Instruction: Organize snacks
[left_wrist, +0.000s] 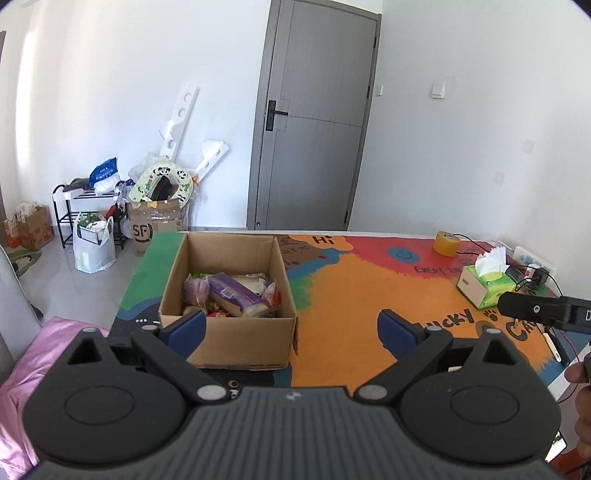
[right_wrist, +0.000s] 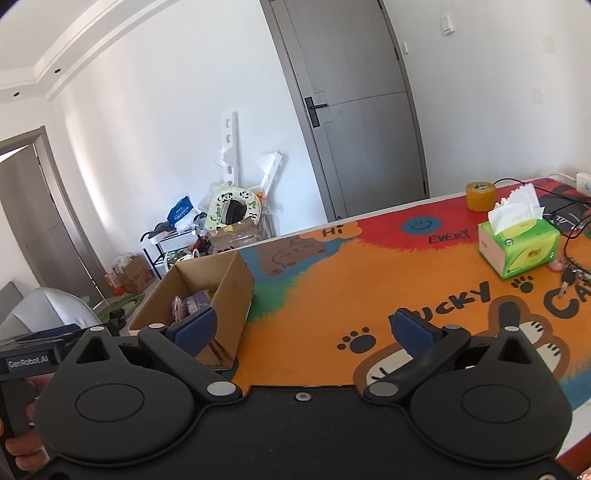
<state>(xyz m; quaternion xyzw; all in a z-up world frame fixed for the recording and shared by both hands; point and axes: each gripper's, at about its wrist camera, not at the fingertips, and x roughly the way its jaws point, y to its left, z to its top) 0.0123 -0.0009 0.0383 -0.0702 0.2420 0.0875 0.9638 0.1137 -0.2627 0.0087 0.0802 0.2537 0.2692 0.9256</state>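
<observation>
The snack packets (left_wrist: 232, 295) lay heaped inside the open cardboard box (left_wrist: 229, 332), a purple-wrapped pack uppermost among smaller pink and red wrappers. The box stood on the left part of the table, on the colourful cartoon tablecloth (left_wrist: 369, 288), close to its green and dark near-left corner. In the right wrist view the same box (right_wrist: 225, 288) sat to the left, only a few wrappers visible over its wall.

The left gripper (left_wrist: 291, 328) hovered above the table just in front of the box, its blue-padded fingers spread wide and holding nothing; the left pad overlapped the box's near corner in the view. The right gripper (right_wrist: 303, 328) was likewise spread wide and empty, over the orange area of the cloth to the right of the box.

Farther right on the table stood a green tissue box (left_wrist: 485, 286), with a roll of yellow tape (left_wrist: 447, 243) behind it near the far edge and cables beside them. Beyond the table was a grey door (left_wrist: 314, 122).
</observation>
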